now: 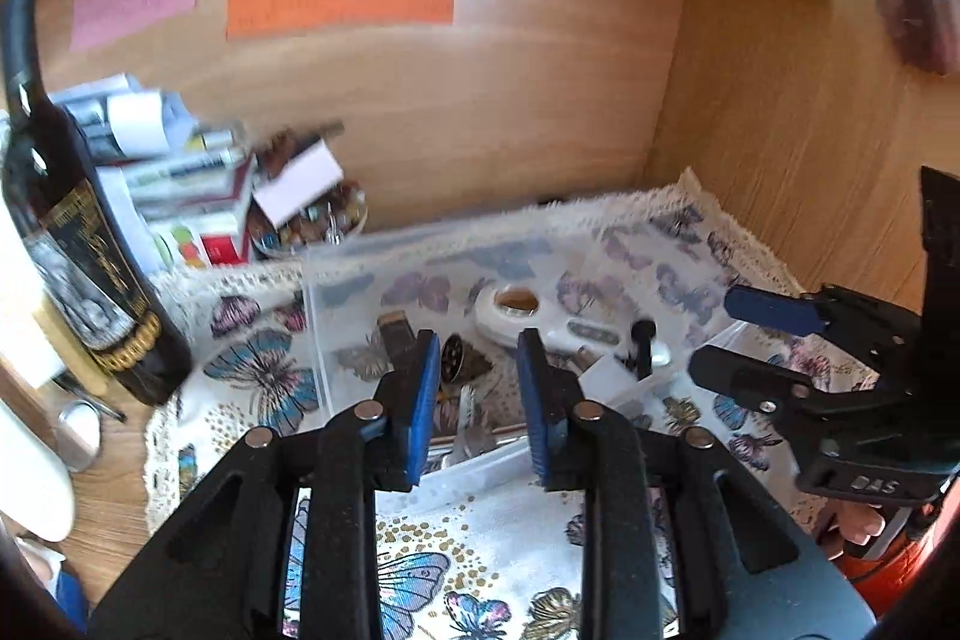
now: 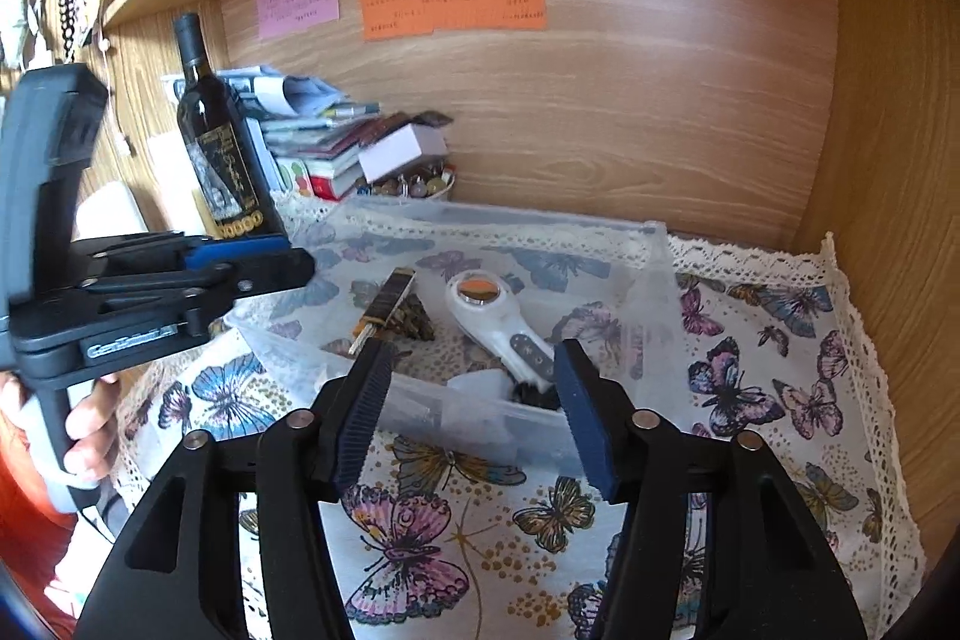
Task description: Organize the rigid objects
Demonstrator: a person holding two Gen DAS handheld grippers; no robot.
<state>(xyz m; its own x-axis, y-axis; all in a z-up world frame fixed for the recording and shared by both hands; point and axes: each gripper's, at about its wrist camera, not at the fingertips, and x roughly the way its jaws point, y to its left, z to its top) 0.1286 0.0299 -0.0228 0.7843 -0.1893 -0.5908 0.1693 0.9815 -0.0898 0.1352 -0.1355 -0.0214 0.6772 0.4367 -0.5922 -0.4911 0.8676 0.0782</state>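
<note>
Both grippers empty over the bin, and there's plenty to knock.

I've got the left gripper [image 1: 477,403] hovering with a narrow gap and nothing between its blue pads, aimed into the clear plastic storage bin [image 2: 651,274] on the butterfly-print cloth [image 2: 780,388]. The right gripper [image 2: 471,409] is spread wide, also empty, just at the bin's near wall. Inside lie the white plastic magnifier with the round lens [image 2: 486,301], a dark flat stick-shaped piece with a gold band [image 2: 390,301] and smaller bits I can't identify. My worry: the bin looks light, so a nudge could skid it on the cloth. The two grippers are close enough to clash, and the tall dark glass wine bottle [image 2: 219,148] beside my left gripper could tip.
</note>
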